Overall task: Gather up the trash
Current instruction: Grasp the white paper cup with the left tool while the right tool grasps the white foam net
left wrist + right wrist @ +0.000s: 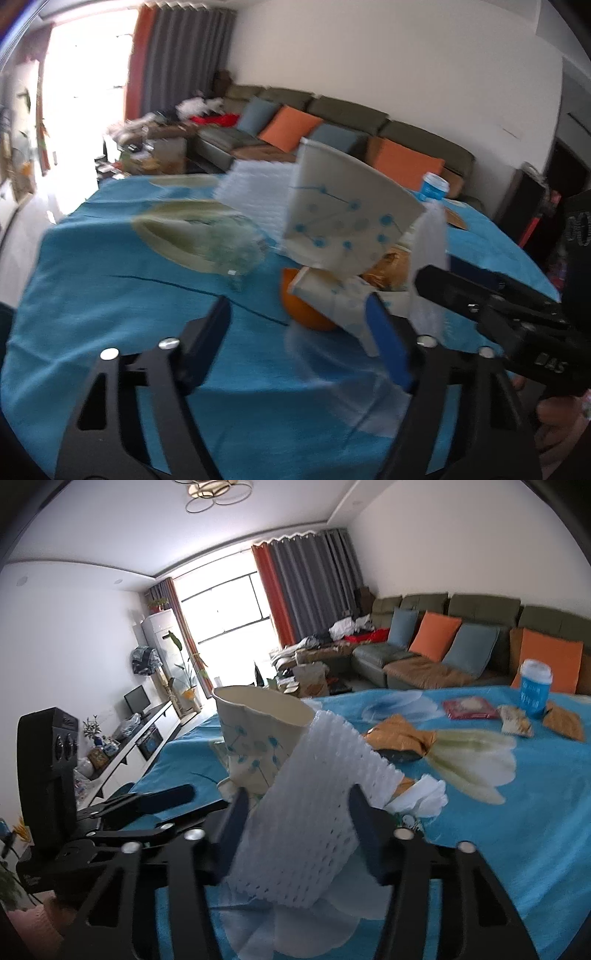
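Observation:
A white paper cup (343, 214) with blue dots stands tilted on the blue tablecloth (110, 314), above a crushed paper cup (332, 299) and an orange (306, 314). My right gripper (298, 794) is shut on a white foam net sleeve (314, 805), which fills the gap between both pads and reaches up to the dotted cup (258, 738). My left gripper (295, 314) is open, its fingers straddling the cloth just before the orange, with the right pad beside the crushed cup. In the left wrist view, the right gripper (443, 284) enters from the right, with foam net (258, 192) behind the cup.
A blue lidded cup (535, 690) stands at the far table edge, near a red packet (467, 708) and brown snack wrappers (399, 734). White tissue (421, 797) lies by the net. Clear plastic (332, 369) lies under my left fingers. A sofa (424, 657) lines the far wall.

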Demonstrator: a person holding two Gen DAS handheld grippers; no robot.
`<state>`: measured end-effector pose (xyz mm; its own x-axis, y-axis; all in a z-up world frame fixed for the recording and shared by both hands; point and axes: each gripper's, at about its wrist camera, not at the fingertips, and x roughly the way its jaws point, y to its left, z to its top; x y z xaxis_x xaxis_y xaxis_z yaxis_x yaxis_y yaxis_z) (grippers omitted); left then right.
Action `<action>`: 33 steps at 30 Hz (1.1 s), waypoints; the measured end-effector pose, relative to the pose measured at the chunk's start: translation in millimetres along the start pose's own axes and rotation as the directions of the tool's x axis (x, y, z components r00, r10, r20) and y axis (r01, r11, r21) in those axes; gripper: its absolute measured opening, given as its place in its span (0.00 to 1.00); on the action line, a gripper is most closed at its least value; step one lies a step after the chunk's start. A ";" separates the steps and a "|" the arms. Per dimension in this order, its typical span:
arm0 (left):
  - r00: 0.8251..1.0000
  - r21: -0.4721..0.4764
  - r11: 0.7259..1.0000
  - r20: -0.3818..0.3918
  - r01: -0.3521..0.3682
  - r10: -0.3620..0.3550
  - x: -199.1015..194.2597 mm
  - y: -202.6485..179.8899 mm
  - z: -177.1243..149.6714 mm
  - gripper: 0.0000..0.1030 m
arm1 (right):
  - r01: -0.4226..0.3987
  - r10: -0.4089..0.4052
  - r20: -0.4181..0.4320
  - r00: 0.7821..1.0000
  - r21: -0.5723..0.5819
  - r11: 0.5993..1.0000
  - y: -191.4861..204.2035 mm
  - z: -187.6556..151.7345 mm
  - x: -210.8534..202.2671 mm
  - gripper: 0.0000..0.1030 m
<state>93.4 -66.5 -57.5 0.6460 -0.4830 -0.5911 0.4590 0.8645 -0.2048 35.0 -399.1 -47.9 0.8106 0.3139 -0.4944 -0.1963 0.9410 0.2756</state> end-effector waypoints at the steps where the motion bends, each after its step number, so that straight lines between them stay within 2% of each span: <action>1: 1.000 -0.002 1.000 -0.010 0.019 -0.019 1.9 -1.4 0.0 0.59 | -0.007 0.008 -0.006 1.000 0.006 1.000 -0.4 -0.2 1.2 0.38; 4: 0.995 -0.022 0.995 -0.032 0.098 -0.098 7.7 1.2 1.9 0.46 | -0.035 0.036 -0.022 0.999 0.030 0.999 -6.7 -1.6 2.0 0.28; 6: 0.991 -0.038 0.991 -0.041 0.125 -0.127 13.7 3.8 2.8 0.43 | -0.058 0.060 -0.030 0.998 0.054 0.997 -11.7 -2.3 2.1 0.19; 8: 0.987 -0.060 0.987 -0.046 0.149 -0.152 16.7 7.7 2.1 0.33 | -0.070 0.072 -0.030 0.997 0.070 0.995 -14.4 -3.2 -0.6 0.12; 13: 0.970 -0.137 0.965 -0.070 0.222 -0.233 18.3 18.1 -1.7 0.24 | -0.084 0.086 -0.017 0.996 0.087 0.993 -19.8 -2.3 -8.3 0.11; 15: 0.963 -0.166 0.956 -0.083 0.241 -0.257 20.6 21.8 -3.4 0.32 | -0.087 0.088 -0.009 0.996 0.083 0.993 -17.3 -2.5 -11.5 0.11; 16: 0.959 -0.175 0.952 -0.090 0.250 -0.269 22.3 22.9 -4.4 0.48 | -0.087 0.088 -0.009 0.996 0.082 0.993 -18.2 -1.8 -12.2 0.11; 17: 0.957 -0.191 0.948 -0.093 0.254 -0.275 25.1 25.7 -5.9 0.52 | -0.087 0.088 -0.009 0.996 0.082 0.993 -18.5 -1.7 -12.7 0.11; 18: 0.956 -0.200 0.946 -0.093 0.255 -0.278 27.0 27.1 -7.4 0.52 | -0.087 0.087 -0.007 0.996 0.082 0.993 -19.0 -1.7 -13.1 0.11; 19: 0.953 -0.207 0.941 -0.091 0.266 -0.289 28.7 28.1 -9.4 0.49 | -0.085 0.086 -0.007 0.996 0.081 0.993 -19.7 -1.0 -11.9 0.11; 20: 0.950 -0.211 0.938 -0.089 0.276 -0.300 30.9 28.1 -10.1 0.41 | -0.086 0.087 -0.007 0.996 0.079 0.993 -20.0 -1.0 -12.3 0.11; 22: 0.936 -0.242 0.917 -0.081 0.316 -0.344 34.6 32.0 -12.2 0.35 | -0.084 0.084 -0.005 0.996 0.077 0.994 -18.9 -1.4 -14.1 0.11; 24: 0.933 -0.250 0.911 -0.066 0.328 -0.354 31.5 32.0 -13.4 0.28 | -0.081 0.082 -0.004 0.997 0.074 0.994 -19.7 -1.3 -14.8 0.11; 25: 0.933 -0.248 0.911 -0.061 0.331 -0.355 29.9 32.1 -14.2 0.22 | -0.080 0.081 -0.004 0.997 0.074 0.994 -20.3 -0.9 -14.7 0.11; 26: 0.931 -0.246 0.909 -0.059 0.335 -0.359 27.9 32.0 -15.7 0.07 | -0.079 0.079 -0.004 0.997 0.072 0.994 -20.3 -0.8 -14.4 0.11; 27: 0.929 -0.245 0.908 -0.064 0.339 -0.364 27.8 31.2 -14.9 0.00 | -0.078 0.078 -0.004 0.997 0.070 0.995 -20.7 -0.6 -14.7 0.11; 33: 0.927 -0.236 0.907 -0.056 0.350 -0.372 23.9 31.4 -24.6 0.01 | -0.075 0.075 0.004 0.997 0.065 0.995 -21.4 -0.3 -17.4 0.11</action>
<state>108.2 -47.5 -97.3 0.3934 -0.7612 -0.5155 0.4979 0.6478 -0.5766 24.9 -424.7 -45.5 0.7956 0.3831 -0.4693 -0.2202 0.9046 0.3651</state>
